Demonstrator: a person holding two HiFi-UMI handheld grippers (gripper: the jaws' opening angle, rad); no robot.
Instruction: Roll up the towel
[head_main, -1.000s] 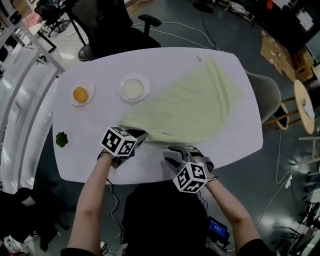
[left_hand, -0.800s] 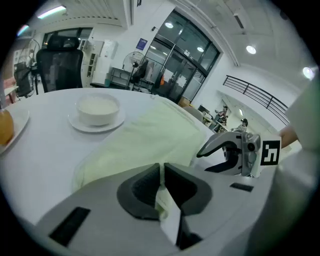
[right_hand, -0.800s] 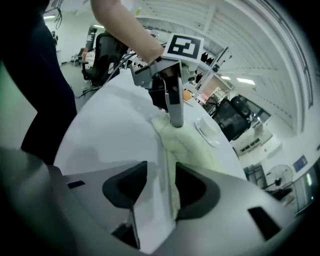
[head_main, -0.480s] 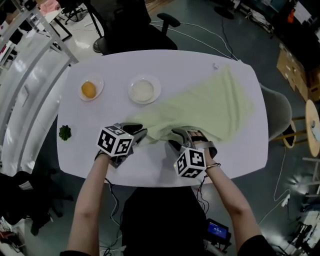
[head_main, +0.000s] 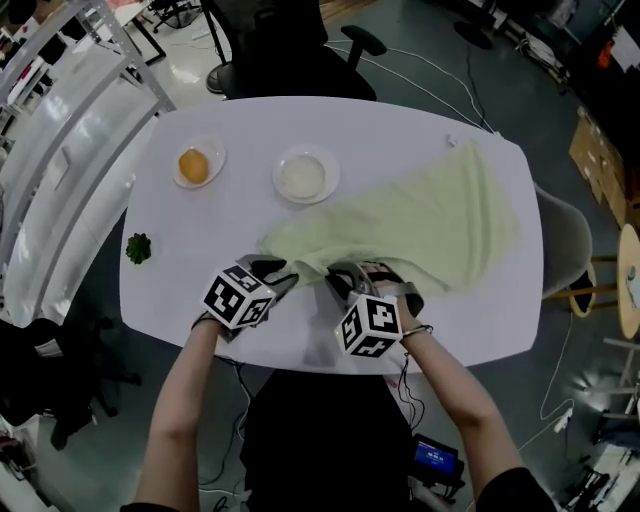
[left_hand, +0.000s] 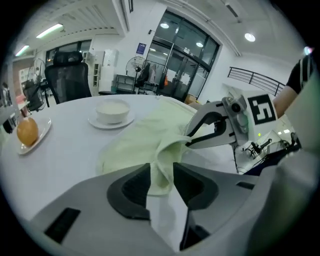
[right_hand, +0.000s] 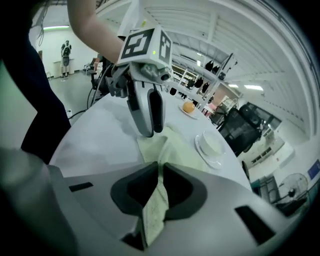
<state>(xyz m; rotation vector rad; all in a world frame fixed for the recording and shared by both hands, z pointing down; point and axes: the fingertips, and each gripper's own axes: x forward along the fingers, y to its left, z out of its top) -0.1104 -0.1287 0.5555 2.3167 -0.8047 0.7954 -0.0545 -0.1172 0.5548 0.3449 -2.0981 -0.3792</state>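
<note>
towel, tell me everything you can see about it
The towel is pale green soft cloth. It lies mostly flat and slanted across the white table, reaching toward the far right corner. Its near end is bunched and lifted. The right gripper has just closed and pinches that edge. The left gripper has just been opening, with a fold of towel loose between its parted jaws. No roll has formed yet.

I read the towel (head_main: 430, 225) as soft, matt, creased cloth; the table (head_main: 190, 275) smooth, faintly glossy; the bowl (head_main: 305, 176) glazed, shiny.
</note>
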